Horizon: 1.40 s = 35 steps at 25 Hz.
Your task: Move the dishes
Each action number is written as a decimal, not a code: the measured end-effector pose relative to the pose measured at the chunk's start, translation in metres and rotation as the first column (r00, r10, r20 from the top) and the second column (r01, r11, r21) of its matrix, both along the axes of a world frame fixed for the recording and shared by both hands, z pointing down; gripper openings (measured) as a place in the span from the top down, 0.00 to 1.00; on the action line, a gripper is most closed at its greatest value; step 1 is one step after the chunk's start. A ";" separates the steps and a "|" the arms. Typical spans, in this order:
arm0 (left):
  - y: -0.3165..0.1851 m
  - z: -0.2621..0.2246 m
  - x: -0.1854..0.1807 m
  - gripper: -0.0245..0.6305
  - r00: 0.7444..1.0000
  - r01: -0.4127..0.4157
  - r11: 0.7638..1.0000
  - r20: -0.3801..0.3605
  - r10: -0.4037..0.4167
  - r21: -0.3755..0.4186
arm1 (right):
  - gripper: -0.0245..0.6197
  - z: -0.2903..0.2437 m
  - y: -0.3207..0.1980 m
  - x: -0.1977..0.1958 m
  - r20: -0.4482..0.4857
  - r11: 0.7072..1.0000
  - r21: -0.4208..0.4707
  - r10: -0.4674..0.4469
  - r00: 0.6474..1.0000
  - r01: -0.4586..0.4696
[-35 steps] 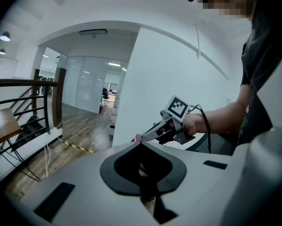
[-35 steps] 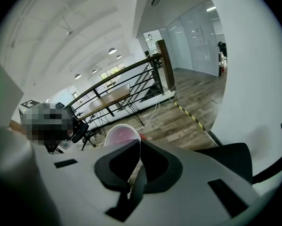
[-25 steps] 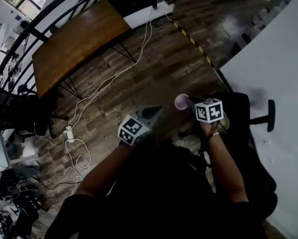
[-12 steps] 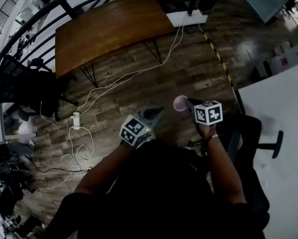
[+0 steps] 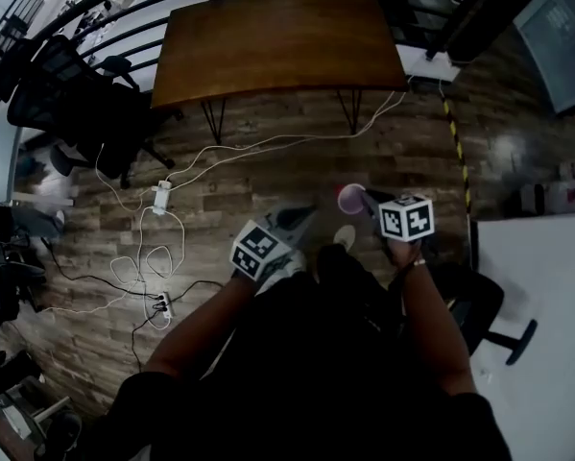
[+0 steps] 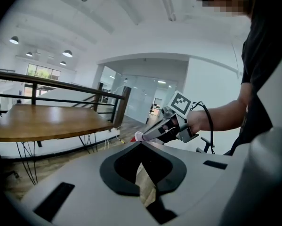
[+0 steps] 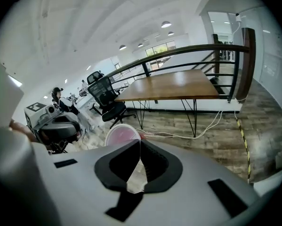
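Two tools: left tool (image 6: 141,144) pressed together on nothing; right tool (image 7: 140,142) pinching what looks like the rim of the pink dish (image 7: 123,134).
Dish position: carried in the air over the wooden floor (image 5: 297,161), well apart from the wooden worktop (image 5: 277,41) and the white worktop (image 5: 546,286).
Grip risk: only an edge hold, so a tilt or jolt could let the dish slip and fall.
Footing risk: loose cables (image 5: 148,257) on the floor could catch a foot.

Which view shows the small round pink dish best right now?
The right gripper view: the small round pink dish looms largest there, its lower edge behind the right gripper. The head view shows a tiny pink disc; the left gripper view, just a rim sliver.
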<state>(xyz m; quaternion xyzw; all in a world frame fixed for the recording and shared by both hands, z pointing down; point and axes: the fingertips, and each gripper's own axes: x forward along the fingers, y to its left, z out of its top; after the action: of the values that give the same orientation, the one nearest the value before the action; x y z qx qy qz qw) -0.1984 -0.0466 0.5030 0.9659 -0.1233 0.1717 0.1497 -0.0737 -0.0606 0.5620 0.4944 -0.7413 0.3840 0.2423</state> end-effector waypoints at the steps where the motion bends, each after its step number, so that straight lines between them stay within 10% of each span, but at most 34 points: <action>1: -0.006 0.001 -0.003 0.98 1.000 0.015 1.000 0.001 -0.015 -0.001 | 0.93 0.001 -0.009 -0.003 0.000 1.000 -0.001 -0.019 1.000 0.019; 11: -0.102 -0.002 0.013 0.98 0.988 0.153 0.987 -0.008 -0.154 -0.051 | 0.93 0.010 -0.114 -0.007 0.060 0.986 -0.034 -0.162 0.985 0.164; 27: -0.217 -0.007 0.108 0.98 0.952 0.305 0.950 -0.017 -0.306 -0.063 | 0.93 -0.003 -0.232 0.113 0.078 0.975 0.016 -0.222 0.972 0.221; 35: -0.265 -0.001 0.093 0.98 0.939 0.342 0.938 -0.010 -0.343 -0.054 | 0.93 0.010 -0.264 0.113 0.100 0.976 -0.003 -0.218 0.971 0.220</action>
<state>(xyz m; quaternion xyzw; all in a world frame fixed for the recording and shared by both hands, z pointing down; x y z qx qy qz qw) -0.1050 -0.3116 0.5016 0.9271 -0.2837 0.1370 0.2031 0.0389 -0.3250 0.5723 0.3881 -0.7996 0.3842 0.2498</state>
